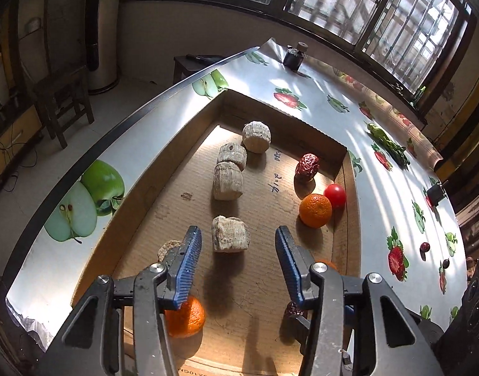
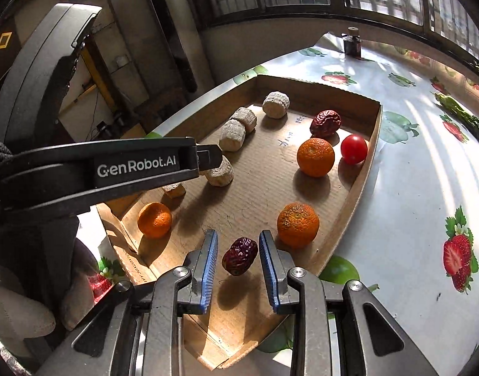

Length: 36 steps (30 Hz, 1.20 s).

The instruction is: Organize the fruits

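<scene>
1. Your left gripper [image 1: 238, 247] has its blue pads wide apart. It holds nothing.
2. A pale, rough, chunky block [image 1: 230, 234] sits between the left pads, a bit ahead of the tips. No touch.
3. Your right gripper [image 2: 238, 250] is also wide. A wrinkled dark-red date [image 2: 240, 255] sits between its pads w/ a gap on both sides. Can't tell if the date is on the floor of the tray or just above it.
4. All the fruit is in the flat brown cardboard tray [image 2: 369, 144] on the table w/ the fruit-print cloth [image 2: 411, 188].
5. Round orange mandarin [image 2: 298, 225] is just right of the right pad.
6. Another orange mandarin [image 2: 315, 157] sits farther back, next to a small shiny red tomato [image 2: 353, 149]. A 2nd wrinkled red date [image 2: 325, 122] is behind them.
7. A 3rd mandarin [image 2: 154, 220] is on the near left side, under your left gripper.
8. More pale blocks [image 2: 236, 128] run in a line on the left side of the tray.
</scene>
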Each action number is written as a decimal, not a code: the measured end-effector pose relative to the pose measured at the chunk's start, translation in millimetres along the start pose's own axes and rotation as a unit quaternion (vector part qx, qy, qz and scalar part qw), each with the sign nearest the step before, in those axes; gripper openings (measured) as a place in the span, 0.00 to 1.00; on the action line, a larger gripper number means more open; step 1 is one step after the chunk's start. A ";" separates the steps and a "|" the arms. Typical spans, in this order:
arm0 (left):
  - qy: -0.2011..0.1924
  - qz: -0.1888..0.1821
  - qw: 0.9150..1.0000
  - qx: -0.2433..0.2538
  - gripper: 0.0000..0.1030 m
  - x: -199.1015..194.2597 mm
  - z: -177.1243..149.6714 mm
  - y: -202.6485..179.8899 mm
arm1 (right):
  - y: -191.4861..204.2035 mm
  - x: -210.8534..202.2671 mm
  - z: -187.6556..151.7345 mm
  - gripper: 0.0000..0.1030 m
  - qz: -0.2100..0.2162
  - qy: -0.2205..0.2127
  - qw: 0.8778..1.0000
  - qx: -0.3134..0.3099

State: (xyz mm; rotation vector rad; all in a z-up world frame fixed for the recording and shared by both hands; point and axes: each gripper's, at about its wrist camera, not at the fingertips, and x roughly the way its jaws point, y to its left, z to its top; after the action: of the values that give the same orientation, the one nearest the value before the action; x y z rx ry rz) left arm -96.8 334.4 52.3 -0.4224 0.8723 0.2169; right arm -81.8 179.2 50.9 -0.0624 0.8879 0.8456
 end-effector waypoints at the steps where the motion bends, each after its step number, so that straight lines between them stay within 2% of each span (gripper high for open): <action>1: -0.004 -0.001 1.000 0.000 0.54 -3.4 0.0 -0.6 | -0.1 -2.6 0.5 0.40 -0.001 -0.004 1.000 0.001; 4: -0.017 -0.001 1.000 0.002 0.59 -13.9 -0.3 -3.3 | -3.1 -14.2 2.2 0.41 -0.004 -0.018 1.000 0.009; 6: -0.036 0.014 0.999 0.007 0.59 -23.0 -1.9 -6.3 | -6.8 -26.8 1.4 0.41 -0.011 -0.033 0.999 0.020; 9: -0.087 0.075 0.993 0.020 0.66 -42.0 -5.9 -14.6 | -14.4 -46.5 -2.3 0.41 -0.033 -0.058 0.997 0.040; 11: -0.138 0.119 0.983 0.024 0.79 -60.1 -9.9 -19.2 | -22.8 -59.8 -7.5 0.41 -0.053 -0.073 0.994 0.062; 14: -0.206 0.160 0.965 0.029 0.91 -87.3 -16.3 -29.1 | -35.6 -75.2 -17.4 0.41 -0.071 -0.090 0.989 0.098; 16: -0.247 0.178 0.952 0.032 0.99 -105.0 -21.4 -36.9 | -42.1 -82.9 -23.6 0.42 -0.078 -0.095 0.986 0.117; 18: -0.272 0.181 0.945 0.029 1.00 -118.7 -25.6 -42.9 | -46.7 -88.2 -29.4 0.42 -0.083 -0.099 0.983 0.127; 20: -0.278 0.173 0.945 0.021 1.00 -126.3 -28.6 -45.8 | -48.4 -92.0 -34.2 0.42 -0.090 -0.099 0.982 0.131; 23: -0.268 0.154 0.951 0.011 1.00 -128.8 -32.5 -47.9 | -50.2 -96.1 -40.1 0.42 -0.089 -0.098 0.982 0.137; 26: -0.257 0.157 0.953 0.021 1.00 -127.7 -36.9 -54.6 | -49.7 -100.5 -44.8 0.42 -0.091 -0.102 0.981 0.137; 34: -0.261 0.208 0.942 0.036 1.00 -121.9 -52.1 -69.0 | -46.5 -108.1 -50.5 0.46 -0.116 -0.113 0.979 0.125; 36: -0.258 0.207 0.943 0.044 1.00 -119.9 -54.0 -71.3 | -45.9 -108.7 -51.4 0.47 -0.122 -0.115 0.978 0.122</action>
State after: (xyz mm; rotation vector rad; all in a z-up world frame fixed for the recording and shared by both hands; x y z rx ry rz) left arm -184.4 245.0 134.1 -0.0801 0.4392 0.6452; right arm -121.4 60.6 81.0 0.1366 0.7423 0.4983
